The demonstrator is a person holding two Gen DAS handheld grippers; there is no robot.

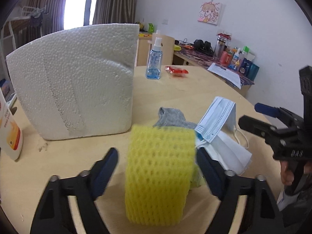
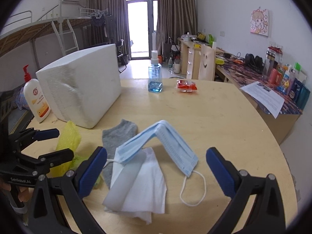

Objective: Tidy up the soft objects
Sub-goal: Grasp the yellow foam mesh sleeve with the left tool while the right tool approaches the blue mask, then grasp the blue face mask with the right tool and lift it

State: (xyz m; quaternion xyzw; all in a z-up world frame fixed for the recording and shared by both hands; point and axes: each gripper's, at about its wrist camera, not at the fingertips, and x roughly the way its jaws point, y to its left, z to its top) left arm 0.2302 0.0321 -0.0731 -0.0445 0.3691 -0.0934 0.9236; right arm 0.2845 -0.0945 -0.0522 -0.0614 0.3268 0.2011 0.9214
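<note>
The left claw [image 1: 156, 167] stands open around the yellow foam net [image 1: 159, 175], which lies on the tabletop [image 1: 185, 89]; its right finger sits at the net's edge, while a gap shows between the left finger and the net, so the net is not gripped. Behind the net lies a grey sock [image 1: 171, 119], and to the right of it a blue mask [image 1: 216, 119] is tented over a white tissue [image 1: 230, 152]. The foam box [image 1: 78, 78] stands just behind the net to the left.

The right claw [image 2: 156, 167] is wide open, hanging over the mask [image 2: 165, 144] and tissue [image 2: 140, 185], with neither finger touching them. The sock [image 2: 117, 136] lies partly under the tissue, and the net [image 2: 68, 142] is left of it, beside the box [image 2: 83, 85]. A spray bottle [image 2: 155, 74], a red packet [image 2: 186, 85] and a lotion bottle [image 2: 36, 99] stand further back.
</note>
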